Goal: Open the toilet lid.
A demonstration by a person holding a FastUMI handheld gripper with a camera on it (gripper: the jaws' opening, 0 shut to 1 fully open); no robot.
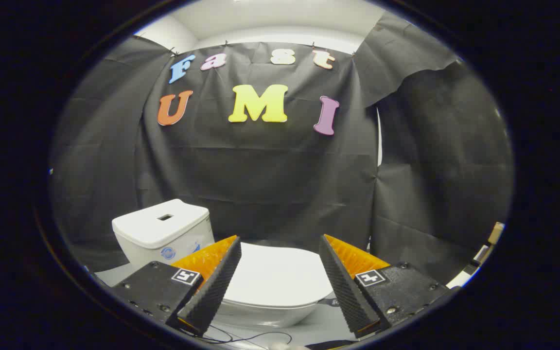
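A white toilet stands low ahead of me against the black cloth wall. Its lid (275,277) lies flat and closed over the bowl (265,313), showing between and just beyond my fingers. The white tank (161,231) with a rectangular slot in its top sits to the left behind the lid. My gripper (280,272) is open, its two fingers spread wide on either side of the lid and hovering above it, apart from it. Nothing is between the fingers.
Black cloth hangs behind and to both sides of the toilet. A thin dark cable (255,336) lies on the grey floor in front of the bowl. Some pale boards or boxes (486,248) show at the far right.
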